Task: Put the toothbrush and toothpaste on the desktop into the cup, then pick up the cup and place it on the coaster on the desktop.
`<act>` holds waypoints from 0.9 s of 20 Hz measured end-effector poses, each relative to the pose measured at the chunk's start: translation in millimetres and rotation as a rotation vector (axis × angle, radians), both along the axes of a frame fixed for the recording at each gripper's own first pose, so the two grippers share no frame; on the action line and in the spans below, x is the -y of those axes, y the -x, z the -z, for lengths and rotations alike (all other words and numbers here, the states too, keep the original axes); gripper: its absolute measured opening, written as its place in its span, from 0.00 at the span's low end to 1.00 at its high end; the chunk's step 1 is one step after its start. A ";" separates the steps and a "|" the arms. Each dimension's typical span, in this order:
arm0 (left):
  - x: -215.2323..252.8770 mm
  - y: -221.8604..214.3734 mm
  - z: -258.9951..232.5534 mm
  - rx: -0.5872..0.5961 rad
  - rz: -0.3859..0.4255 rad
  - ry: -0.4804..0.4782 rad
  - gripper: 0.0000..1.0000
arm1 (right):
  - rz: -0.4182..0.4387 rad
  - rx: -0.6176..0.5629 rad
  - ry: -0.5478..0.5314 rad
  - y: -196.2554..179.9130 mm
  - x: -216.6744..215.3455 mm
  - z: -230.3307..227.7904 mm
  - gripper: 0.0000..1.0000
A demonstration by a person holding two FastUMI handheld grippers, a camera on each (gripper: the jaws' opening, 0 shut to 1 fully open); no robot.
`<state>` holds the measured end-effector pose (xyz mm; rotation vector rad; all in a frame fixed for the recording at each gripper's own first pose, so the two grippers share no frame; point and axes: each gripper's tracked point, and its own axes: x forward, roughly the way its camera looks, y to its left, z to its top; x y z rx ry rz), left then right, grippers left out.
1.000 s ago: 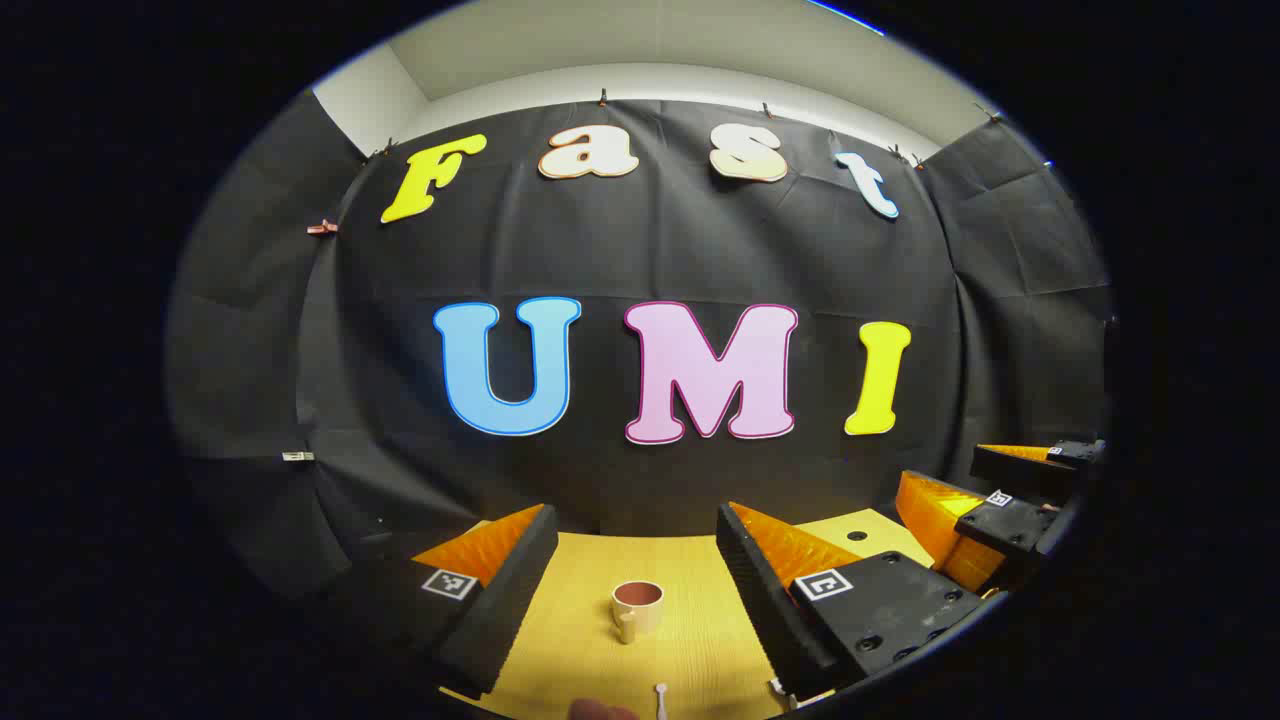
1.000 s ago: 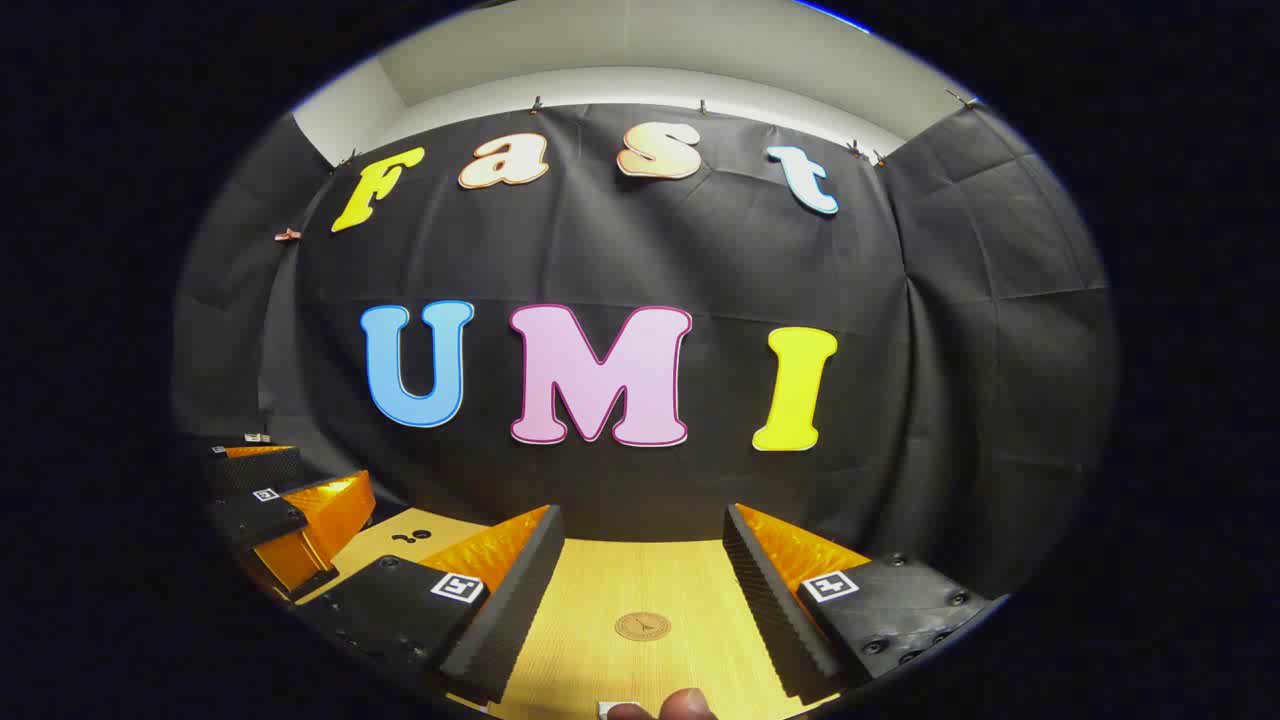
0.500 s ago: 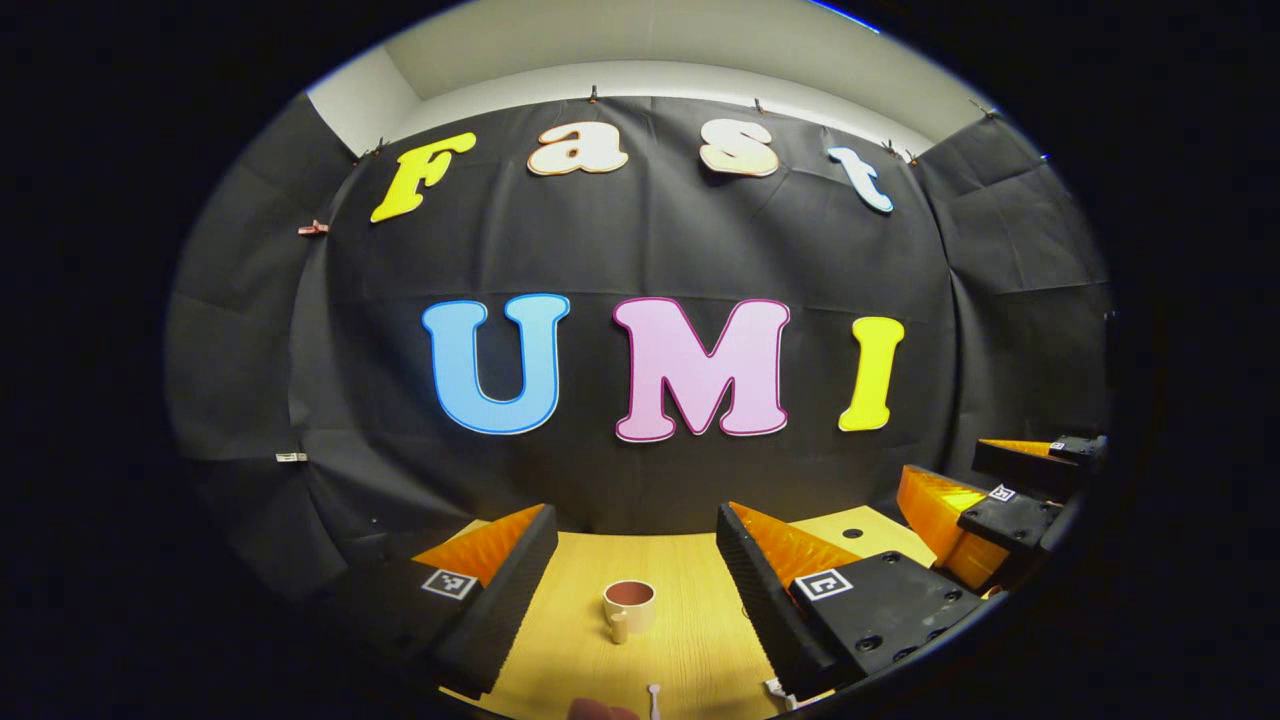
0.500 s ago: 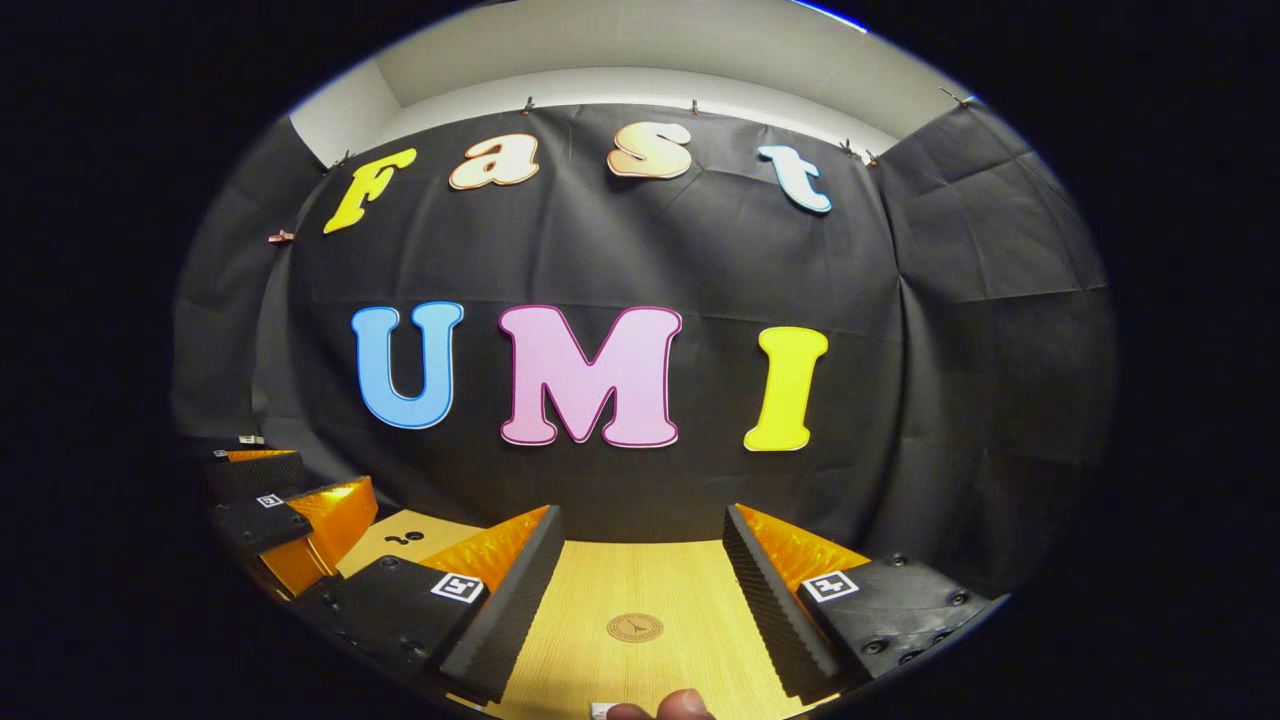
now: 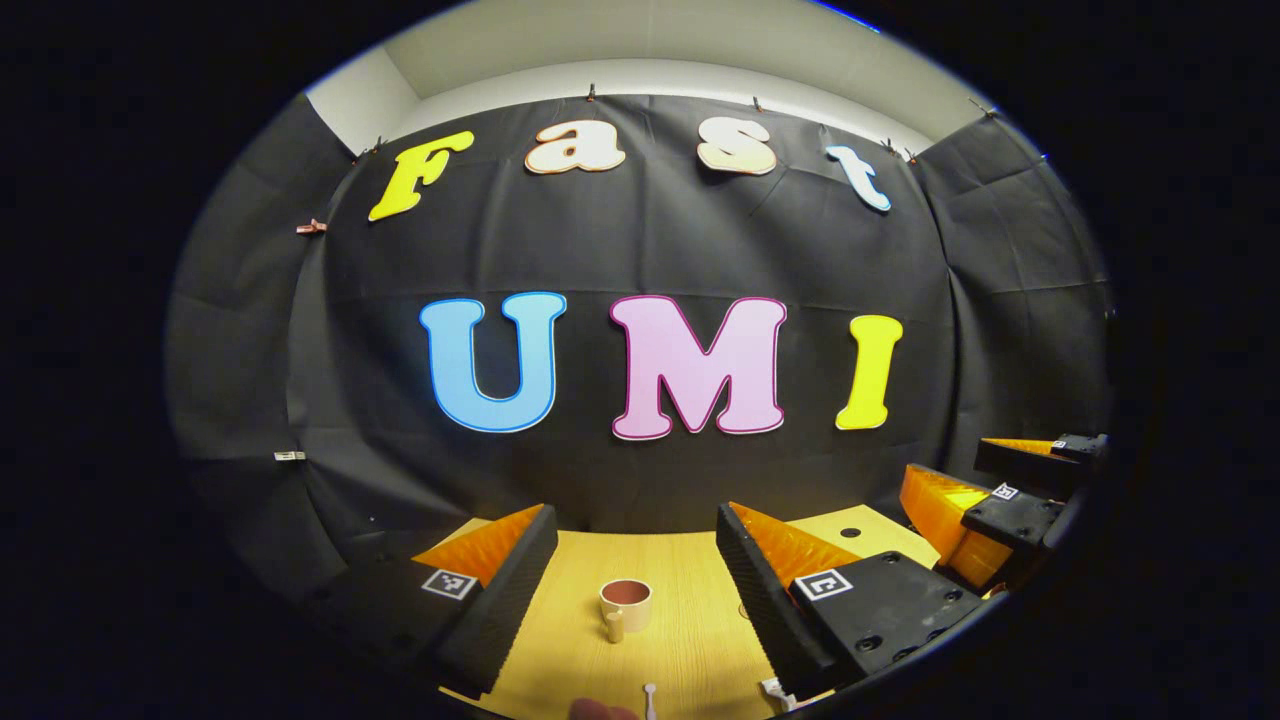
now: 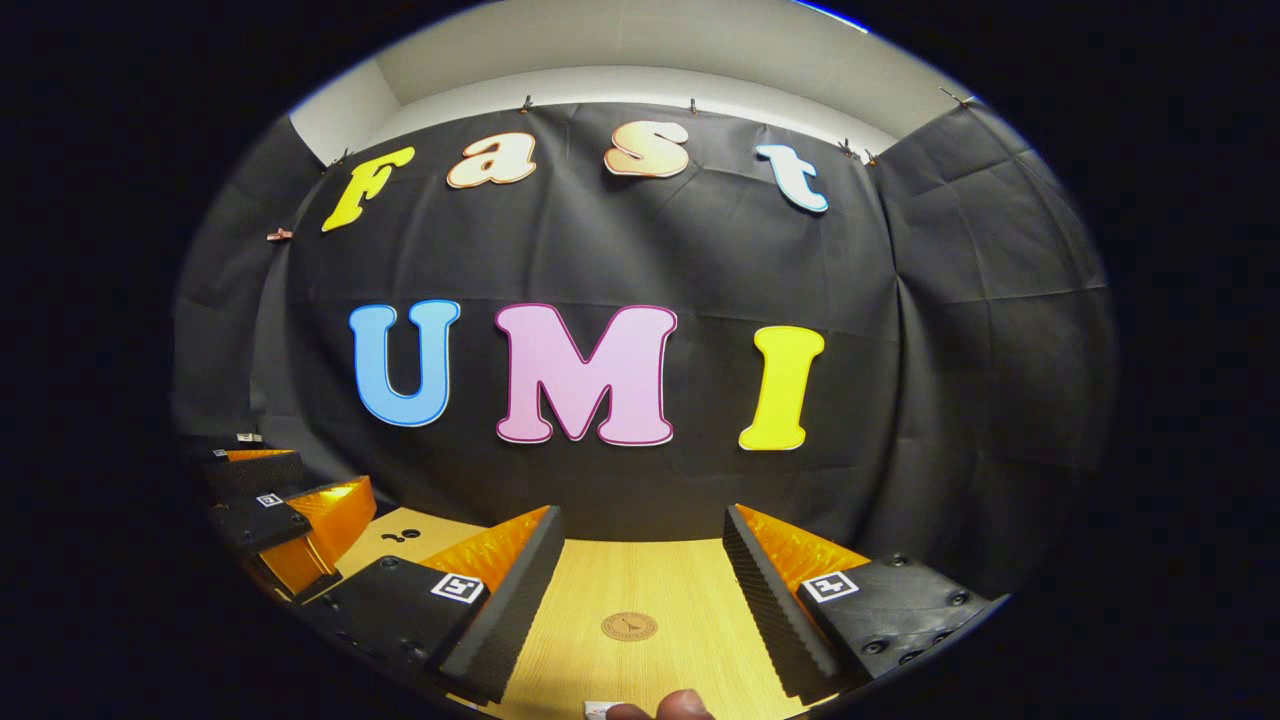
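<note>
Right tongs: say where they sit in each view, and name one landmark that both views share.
Left gripper view: the right tongs are at the far right edge, open, over the right side of the desk.
Right gripper view: the right tongs are at bottom centre, open, with the coaster on the desk between the two fingers.
Shared landmark: the wooden desk, along the bottom of both views.

Left claw and right claw both hang level, side by side, fingers spread wide, holding nothing.
</note>
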<state>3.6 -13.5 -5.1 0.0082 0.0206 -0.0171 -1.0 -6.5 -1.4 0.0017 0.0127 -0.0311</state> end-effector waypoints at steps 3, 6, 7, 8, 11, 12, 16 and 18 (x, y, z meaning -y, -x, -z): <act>-0.8 -0.6 4.2 -0.012 -0.001 0.003 0.99 | -0.015 -0.034 0.007 4.9 -1.4 5.7 0.98; 1.0 1.5 17.4 -0.035 0.006 0.008 0.99 | -0.033 -0.068 0.016 9.2 -3.3 12.7 0.98; 1.8 3.7 23.9 -0.049 0.010 0.011 0.99 | -0.045 -0.085 0.020 12.1 -4.2 16.4 0.98; 2.7 6.1 30.2 -0.065 0.016 0.010 0.99 | -0.055 -0.104 0.023 15.9 -5.0 19.8 0.98; 0.5 12.6 48.1 -0.101 0.027 -0.004 0.99 | -0.072 -0.177 0.022 28.0 -7.0 32.5 0.98; -1.1 14.9 53.7 -0.114 0.028 -0.006 1.00 | -0.079 -0.208 0.022 32.5 -8.4 37.8 0.98; -5.2 29.7 91.2 -0.199 0.036 -0.025 1.00 | -0.127 -0.357 0.020 59.5 -14.1 58.9 0.99; -6.8 39.2 109.0 -0.249 0.041 -0.027 1.00 | -0.148 -0.440 0.006 76.2 -17.4 67.9 0.99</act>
